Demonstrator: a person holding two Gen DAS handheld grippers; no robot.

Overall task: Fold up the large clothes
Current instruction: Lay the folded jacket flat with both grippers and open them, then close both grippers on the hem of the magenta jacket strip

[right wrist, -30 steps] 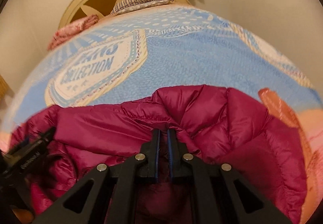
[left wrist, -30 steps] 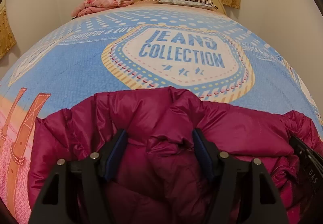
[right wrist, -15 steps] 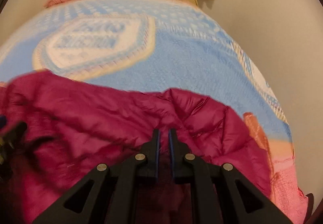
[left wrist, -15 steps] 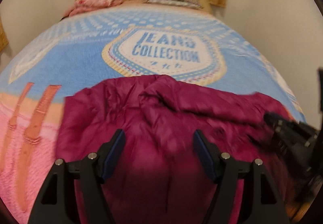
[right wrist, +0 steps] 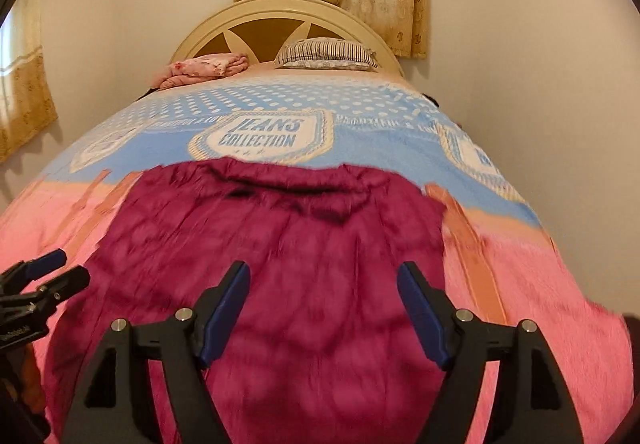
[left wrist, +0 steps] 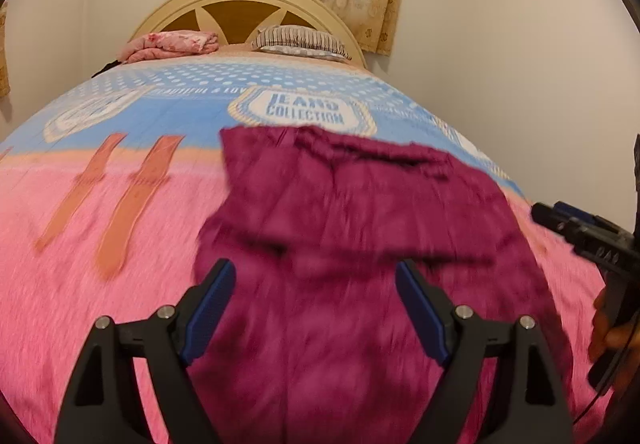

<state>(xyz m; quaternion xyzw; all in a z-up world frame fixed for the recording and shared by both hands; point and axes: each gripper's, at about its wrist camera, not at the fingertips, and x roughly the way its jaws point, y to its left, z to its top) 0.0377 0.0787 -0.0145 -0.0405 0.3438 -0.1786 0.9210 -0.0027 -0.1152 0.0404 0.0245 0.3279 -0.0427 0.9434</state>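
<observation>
Left gripper (left wrist: 315,308) is held spread wide, with nothing between its fingers, above the magenta puffer jacket (left wrist: 360,244). That jacket is laid flat on the bed (left wrist: 100,244), over the pink and blue blanket. Right gripper (right wrist: 323,310) is likewise spread, gripping nothing, above the jacket.

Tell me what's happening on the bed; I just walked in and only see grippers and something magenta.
A person with a gripper in each hand is folding a magenta puffer jacket laid on the patterned bedspread. Right now the left gripper and the right gripper both hang above the jacket with jaws wide open, holding nothing. The picture is too blurred to tell how far the folding has got.
</observation>
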